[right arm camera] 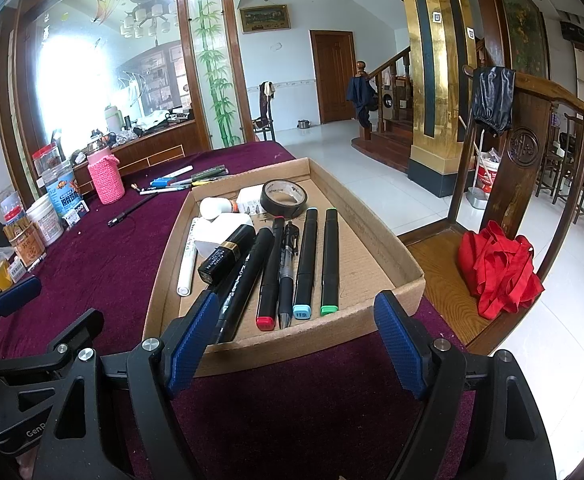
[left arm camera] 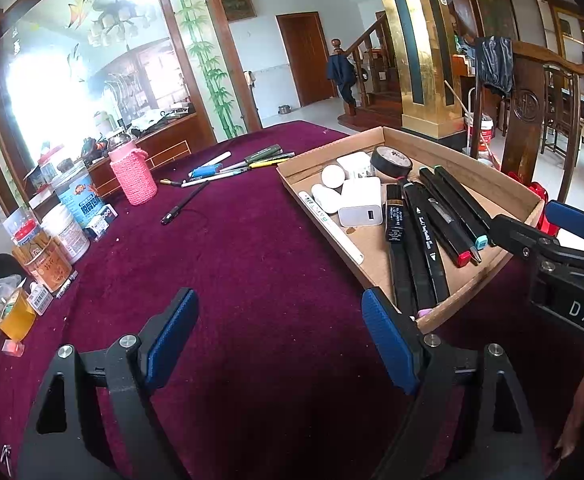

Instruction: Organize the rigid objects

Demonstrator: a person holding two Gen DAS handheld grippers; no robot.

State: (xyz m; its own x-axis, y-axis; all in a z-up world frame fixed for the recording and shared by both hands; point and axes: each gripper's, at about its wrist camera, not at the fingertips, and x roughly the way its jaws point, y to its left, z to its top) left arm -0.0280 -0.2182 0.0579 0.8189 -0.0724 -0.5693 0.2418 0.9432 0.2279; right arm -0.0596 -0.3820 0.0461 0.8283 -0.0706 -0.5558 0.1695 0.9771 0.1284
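A: Quick one — where's the next thing to sort? The shallow brown cardboard tray point(right arm camera: 372, 236) already holds the black marker pens point(right arm camera: 306, 258), the roll of black tape point(right arm camera: 284, 198) and the white charger blocks point(left arm camera: 362, 204).

B: What's left, I'd judge, is the loose cluster of pens and markers point(left arm camera: 236, 166) on the maroon velvet tablecloth point(left arm camera: 252, 264), plus one slim black pen point(left arm camera: 184, 203) lying alone nearer in. From the left gripper point(left arm camera: 280, 338) both lie ahead and a bit to its left, well apart from it; from the right gripper point(right arm camera: 296, 350) they're far off to the left, past the tray.

A: So the left hand is nearer?

B: Looks so. The lone pen's long axis runs diagonally, near end to the left, far end to the right — probably needs a wrist turn so the fingers cross it.

A: Gripper states?

B: Both spread wide, nothing between the blue pads. The right one hangs just short of the tray's near wall.

A: Any difference between views?

B: The left wrist view shows bare cloth between its gripper and the pens, and the right gripper point(left arm camera: 564, 236) at the tray's corner. The right wrist view shows the markers' coloured end caps and a wooden chair point(right arm camera: 524, 152) with red cloth point(right arm camera: 500, 272) beyond the tray.
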